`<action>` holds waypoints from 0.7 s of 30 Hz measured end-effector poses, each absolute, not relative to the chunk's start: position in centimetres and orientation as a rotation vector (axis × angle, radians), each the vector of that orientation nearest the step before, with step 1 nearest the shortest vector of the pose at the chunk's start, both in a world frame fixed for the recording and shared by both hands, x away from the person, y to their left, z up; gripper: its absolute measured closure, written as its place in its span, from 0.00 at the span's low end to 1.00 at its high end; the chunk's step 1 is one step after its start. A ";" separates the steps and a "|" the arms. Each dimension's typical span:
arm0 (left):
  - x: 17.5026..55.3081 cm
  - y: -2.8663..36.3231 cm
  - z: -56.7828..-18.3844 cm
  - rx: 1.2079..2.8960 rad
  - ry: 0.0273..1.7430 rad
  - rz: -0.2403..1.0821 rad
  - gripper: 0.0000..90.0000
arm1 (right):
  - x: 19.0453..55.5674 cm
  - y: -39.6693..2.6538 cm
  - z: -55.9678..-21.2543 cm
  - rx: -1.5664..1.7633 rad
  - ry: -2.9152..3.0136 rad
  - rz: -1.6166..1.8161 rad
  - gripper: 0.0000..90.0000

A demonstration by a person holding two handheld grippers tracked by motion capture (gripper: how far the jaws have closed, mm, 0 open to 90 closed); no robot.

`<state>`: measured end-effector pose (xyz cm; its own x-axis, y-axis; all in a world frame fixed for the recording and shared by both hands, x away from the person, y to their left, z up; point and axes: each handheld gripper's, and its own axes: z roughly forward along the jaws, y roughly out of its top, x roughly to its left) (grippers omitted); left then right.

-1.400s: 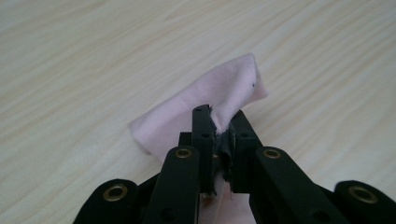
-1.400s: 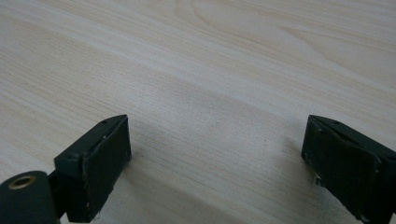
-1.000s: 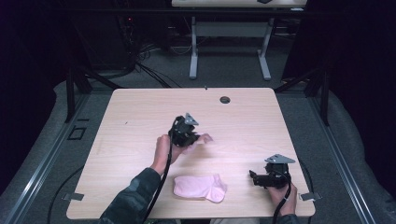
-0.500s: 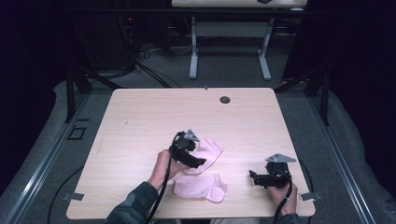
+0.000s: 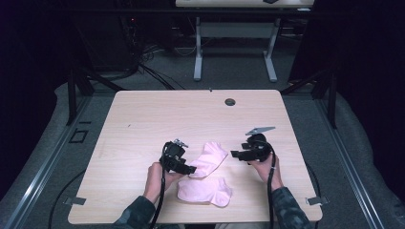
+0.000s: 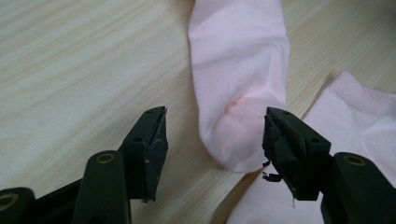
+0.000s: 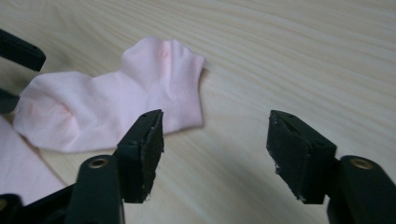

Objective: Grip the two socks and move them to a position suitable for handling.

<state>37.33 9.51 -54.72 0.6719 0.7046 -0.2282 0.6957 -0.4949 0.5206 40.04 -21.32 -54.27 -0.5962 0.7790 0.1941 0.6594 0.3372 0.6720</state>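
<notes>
Two pink socks lie on the wooden table point(image 5: 143, 124). The upper sock point(image 5: 210, 159) slants up to the right, and the lower sock point(image 5: 205, 192) lies flat near the front edge. My left gripper point(image 5: 188, 168) is at the upper sock's near end. In the left gripper view that sock point(image 6: 238, 70) has its rounded end between the jaws of my left gripper point(image 6: 215, 144), which have just been closing; the pads stand clear of it. My right gripper point(image 5: 236, 154) is just right of that sock point(image 7: 116, 107). Its jaws have also been closing, with my right gripper point(image 7: 215, 149) over bare table.
A round cable hole point(image 5: 230, 101) sits near the table's far edge. Another desk's white legs point(image 5: 197, 57) stand on the grey floor behind. The lower sock's cuff point(image 6: 359, 98) lies right beside my left gripper's right jaw. A hand and sleeve hold each gripper from the front edge.
My left gripper carried a sock from mid-table down beside the other sock, laid it flat and let go. My right gripper moved from the front right corner up and left toward the socks.
</notes>
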 end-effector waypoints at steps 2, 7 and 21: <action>37.3 9.3 -54.9 2.309 1.071 0.008 0.48 | 41.1 -20.0 -54.5 1.295 2.471 1.075 0.48; 37.1 8.7 -55.0 2.353 1.045 0.037 0.62 | 42.9 -17.4 -55.4 1.241 2.539 1.007 0.64; 37.5 7.6 -55.7 2.449 0.955 0.118 0.99 | 41.5 -16.3 -56.4 1.220 2.514 0.918 0.96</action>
